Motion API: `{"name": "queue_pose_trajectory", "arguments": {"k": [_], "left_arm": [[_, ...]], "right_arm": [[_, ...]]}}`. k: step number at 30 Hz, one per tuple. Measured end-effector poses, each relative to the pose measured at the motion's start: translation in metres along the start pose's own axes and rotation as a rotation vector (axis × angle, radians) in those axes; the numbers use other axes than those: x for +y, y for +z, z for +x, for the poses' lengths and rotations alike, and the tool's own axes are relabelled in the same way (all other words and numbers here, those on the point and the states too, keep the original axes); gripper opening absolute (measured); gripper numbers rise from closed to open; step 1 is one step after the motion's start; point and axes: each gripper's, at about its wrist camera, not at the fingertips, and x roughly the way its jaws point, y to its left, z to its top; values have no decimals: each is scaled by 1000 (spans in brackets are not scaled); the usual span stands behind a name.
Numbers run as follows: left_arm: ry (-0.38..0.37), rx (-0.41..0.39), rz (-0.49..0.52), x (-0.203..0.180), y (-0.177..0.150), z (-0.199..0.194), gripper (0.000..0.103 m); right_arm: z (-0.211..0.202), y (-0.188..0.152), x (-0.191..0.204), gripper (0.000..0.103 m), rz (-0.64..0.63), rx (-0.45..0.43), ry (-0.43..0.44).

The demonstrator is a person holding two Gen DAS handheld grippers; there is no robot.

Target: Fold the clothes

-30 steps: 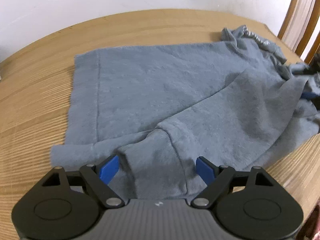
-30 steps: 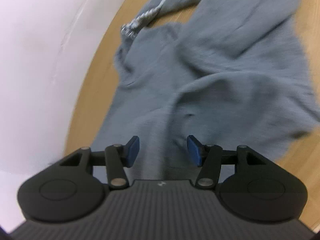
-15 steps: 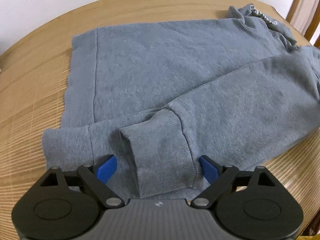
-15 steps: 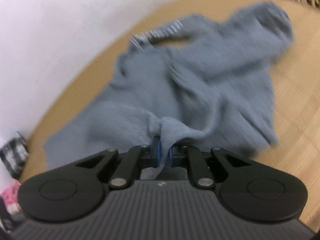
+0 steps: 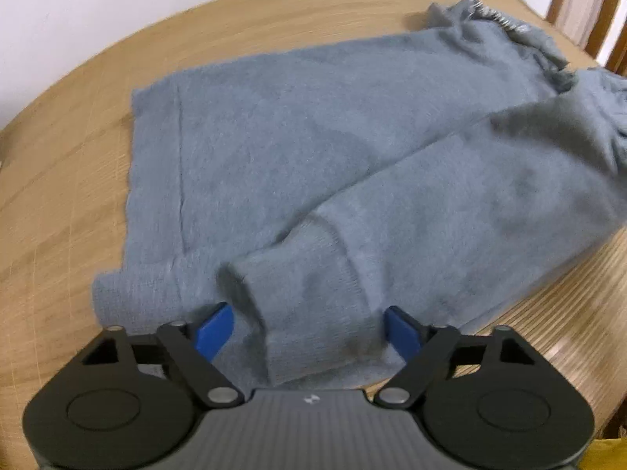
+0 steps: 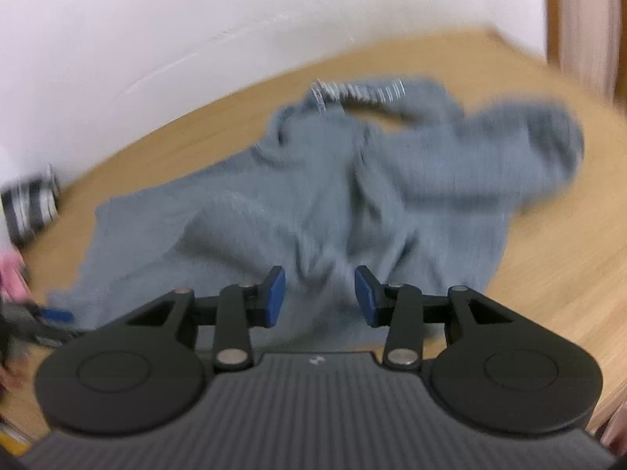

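The grey sweater lies flat on the table. It looks soft, floppy and light. The left gripper is wide open around the cuff, a good spot to grab. The right gripper has just been opening, holding nothing.

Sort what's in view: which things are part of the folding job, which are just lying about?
Job:
- grey sweatshirt, one sleeve cuff folded across it
- left gripper, open around the cuff
- right gripper, open

Lying about:
- black-and-white striped item at the table edge
- pink item, too blurred to identify
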Motion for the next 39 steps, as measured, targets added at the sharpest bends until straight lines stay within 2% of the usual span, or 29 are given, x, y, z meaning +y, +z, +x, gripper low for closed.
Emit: {"name": "queue_pose_trajectory", "arguments": {"k": [2, 4, 7, 10, 14, 18, 20, 21, 22, 25, 28, 32, 34, 37, 39], "left_arm": [[-16, -59, 35, -10, 17, -13, 84], [-55, -115, 66, -25, 40, -26, 85], [-187, -185, 112, -57, 81, -42, 86], [-285, -201, 180, -98, 120, -41, 86], [-273, -189, 316, -161, 156, -20, 86], [-237, -136, 352, -192, 177, 2, 85], [-231, -110, 360, -196, 175, 9, 85], [-252, -86, 362, -195, 171, 13, 80], [-275, -62, 356, -193, 167, 17, 66], [-322, -2, 331, -185, 148, 23, 44], [-330, 38, 320, -179, 125, 23, 35], [-317, 72, 310, -173, 102, 20, 34], [-311, 72, 297, -170, 99, 18, 35], [-308, 79, 284, -170, 98, 19, 36], [-300, 84, 300, -174, 98, 20, 37]], "right_arm": [[6, 6, -8, 42, 28, 53, 1], [15, 4, -28, 42, 151, 106, 55], [18, -6, -55, 43, 360, 114, 118], [18, -12, -77, 43, 503, 100, 171], [20, -9, -85, 43, 487, 106, 148], [21, -13, -99, 43, 543, 115, 186], [22, -15, -104, 43, 545, 129, 196], [25, -16, -104, 42, 542, 139, 197], [28, -16, -105, 42, 542, 148, 200], [36, -19, -113, 43, 569, 169, 229], [47, -20, -118, 43, 609, 188, 270], [60, -17, -122, 43, 634, 227, 307], [60, -14, -121, 43, 618, 242, 338], [55, -14, -119, 43, 615, 254, 434], [55, -13, -116, 43, 592, 255, 440]]}}
